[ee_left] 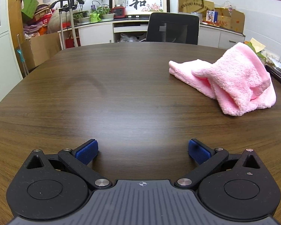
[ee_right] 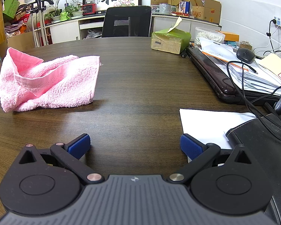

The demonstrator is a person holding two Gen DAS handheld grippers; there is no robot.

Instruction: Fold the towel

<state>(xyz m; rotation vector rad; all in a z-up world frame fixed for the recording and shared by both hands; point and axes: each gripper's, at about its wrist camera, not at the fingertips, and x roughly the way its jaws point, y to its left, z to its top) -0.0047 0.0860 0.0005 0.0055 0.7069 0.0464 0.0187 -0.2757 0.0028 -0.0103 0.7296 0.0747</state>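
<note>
Left wrist view: left tongs (ee_left: 142, 151) spread wide at bottom centre, blue pads (ee_left: 86, 151) apart, nothing between them, only bare dark wood tabletop (ee_left: 103, 97) ahead. Pink towel (ee_left: 232, 80) sits crumpled at right of frame, bunched into a loose heap with one end peaked up, well apart from the tongs. Black office chair (ee_left: 173, 28) behind the far table edge, upper centre. Right wrist view: same towel (ee_right: 46, 82) at left of frame, rumpled, hem band showing on a flipped-up flap, lying on the tabletop, not touched. Right tongs (ee_right: 134, 147) bottom centre, also wide open and empty. White paper sheet (ee_right: 211, 123) just beside the right-hand pad, lower right. Green tissue box (ee_right: 170, 41) upper centre-right; closed laptop (ee_right: 211, 75) under papers and a black mouse (ee_right: 245, 55) at far right.
</note>
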